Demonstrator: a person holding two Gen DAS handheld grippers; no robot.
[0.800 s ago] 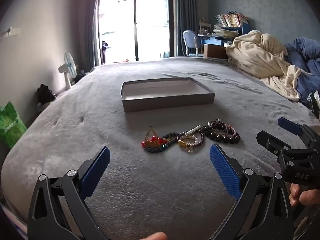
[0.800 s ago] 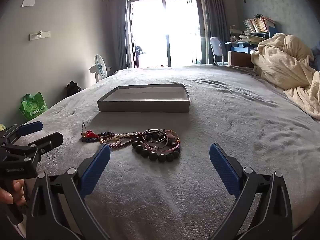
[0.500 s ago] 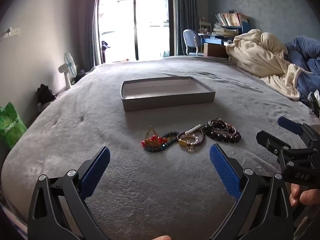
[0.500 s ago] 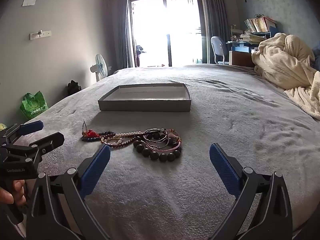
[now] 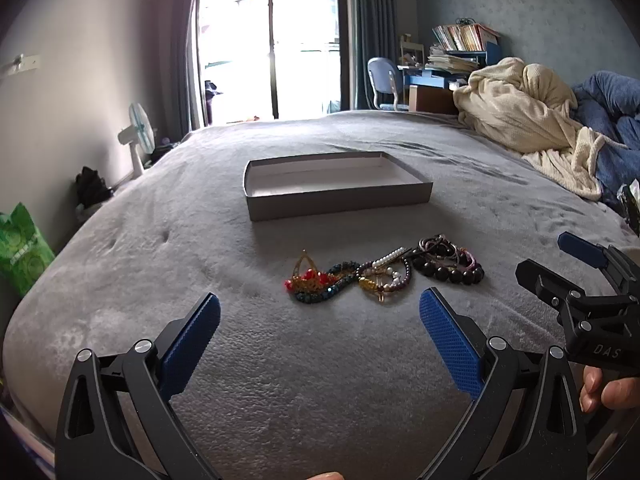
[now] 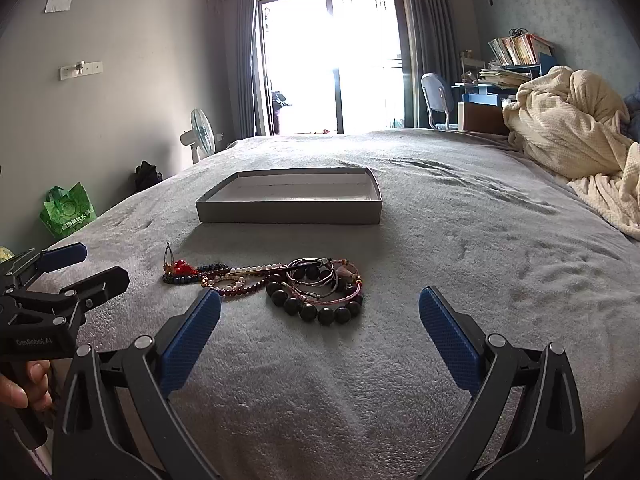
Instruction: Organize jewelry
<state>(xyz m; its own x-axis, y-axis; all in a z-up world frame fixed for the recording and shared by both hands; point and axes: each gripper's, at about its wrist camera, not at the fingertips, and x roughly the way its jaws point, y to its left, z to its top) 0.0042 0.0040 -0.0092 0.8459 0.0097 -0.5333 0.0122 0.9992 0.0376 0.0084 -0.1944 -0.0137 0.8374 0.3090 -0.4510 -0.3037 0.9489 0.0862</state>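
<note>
Jewelry (image 5: 384, 274) is lying in a row on the bed (image 5: 320, 360), near the grey box (image 5: 336, 200). I am holding both left tongs (image 5: 320, 320) and right tongs (image 6: 320, 316) low, level, wide apart, gripping nothing.

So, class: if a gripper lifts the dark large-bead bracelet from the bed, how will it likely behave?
The dark bead bracelet probably droops limply, being strung beads. Thin cords overlap it, so neighbours may drag along. Its round beads could slip between fingers.
</note>
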